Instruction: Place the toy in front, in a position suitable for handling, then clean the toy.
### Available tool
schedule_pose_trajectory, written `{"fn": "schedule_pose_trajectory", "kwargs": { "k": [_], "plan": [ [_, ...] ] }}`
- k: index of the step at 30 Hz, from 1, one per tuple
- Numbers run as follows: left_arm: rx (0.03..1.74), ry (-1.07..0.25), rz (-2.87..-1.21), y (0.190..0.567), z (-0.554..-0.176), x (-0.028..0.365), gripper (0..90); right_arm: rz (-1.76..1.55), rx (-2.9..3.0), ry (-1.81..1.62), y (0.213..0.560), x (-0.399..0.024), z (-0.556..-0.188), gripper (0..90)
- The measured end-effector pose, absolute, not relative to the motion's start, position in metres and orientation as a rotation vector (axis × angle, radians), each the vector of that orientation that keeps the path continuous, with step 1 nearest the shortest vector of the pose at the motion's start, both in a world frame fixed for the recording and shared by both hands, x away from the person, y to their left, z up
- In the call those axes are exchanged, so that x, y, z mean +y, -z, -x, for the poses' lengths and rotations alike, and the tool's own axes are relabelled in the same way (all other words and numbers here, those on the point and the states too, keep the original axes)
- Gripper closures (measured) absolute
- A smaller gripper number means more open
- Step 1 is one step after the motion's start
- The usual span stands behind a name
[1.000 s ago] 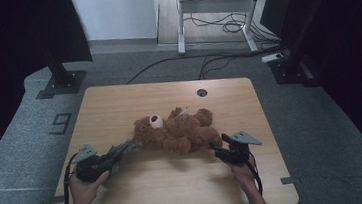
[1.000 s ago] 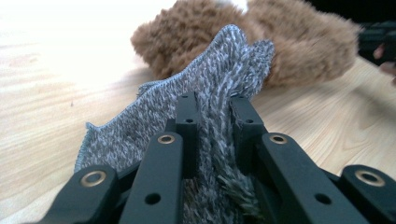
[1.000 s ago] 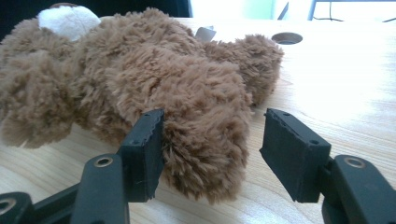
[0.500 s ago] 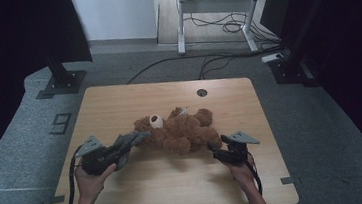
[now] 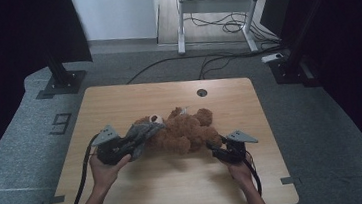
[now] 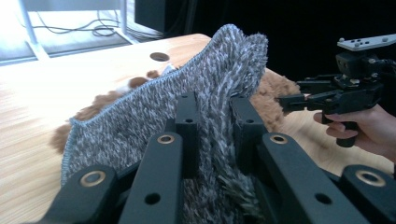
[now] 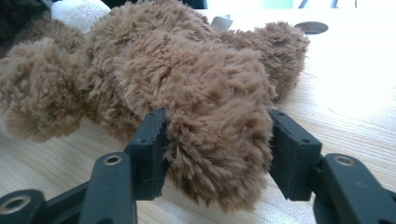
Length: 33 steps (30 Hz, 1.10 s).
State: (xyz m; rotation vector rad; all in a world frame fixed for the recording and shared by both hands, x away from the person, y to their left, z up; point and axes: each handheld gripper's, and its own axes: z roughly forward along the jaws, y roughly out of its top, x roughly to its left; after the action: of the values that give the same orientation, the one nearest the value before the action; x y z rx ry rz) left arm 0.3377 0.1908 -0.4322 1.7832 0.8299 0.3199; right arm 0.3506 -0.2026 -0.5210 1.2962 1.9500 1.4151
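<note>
Near the middle of the surface [image 5: 119, 103], the teddy bear [image 5: 184, 132] should be held still by its leg in the closing right claw [image 5: 215, 151] while the grey fuzzy cloth [image 6: 187, 88], pinched by the left claw [image 6: 212, 135], is lifted slowly.

text: "9" | on: grey floor mat [image 5: 32, 146] left of the table [image 5: 118, 100]

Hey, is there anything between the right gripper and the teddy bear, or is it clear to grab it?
Nothing visible is in the way. The right gripper already has the bear's paw between its jaws, and those have just been closing on it. The grey cloth sits in the left gripper.
</note>
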Motion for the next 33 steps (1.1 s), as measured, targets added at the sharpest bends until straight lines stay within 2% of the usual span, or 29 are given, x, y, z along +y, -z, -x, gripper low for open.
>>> {"fn": "schedule_pose_trajectory", "kwargs": {
  "k": [11,19,27,33],
  "plan": [
    [0.797,-0.303,-1.820,0.428,-0.356,0.158,76.0,-1.260,1.947,-1.428,0.520,-0.204,-0.349,55.0],
    [0.756,-0.280,-1.849,0.421,-0.368,0.124,76.0,-1.253,1.944,-1.427,0.519,-0.202,-0.347,59.0],
    [0.736,-0.222,-1.897,0.430,-0.382,0.086,75.9,-1.237,1.954,-1.436,0.519,-0.201,-0.346,62.4],
    [0.689,-0.195,-1.973,0.451,-0.380,0.053,75.6,-1.238,1.954,-1.441,0.519,-0.201,-0.346,62.8]
  ]
}}
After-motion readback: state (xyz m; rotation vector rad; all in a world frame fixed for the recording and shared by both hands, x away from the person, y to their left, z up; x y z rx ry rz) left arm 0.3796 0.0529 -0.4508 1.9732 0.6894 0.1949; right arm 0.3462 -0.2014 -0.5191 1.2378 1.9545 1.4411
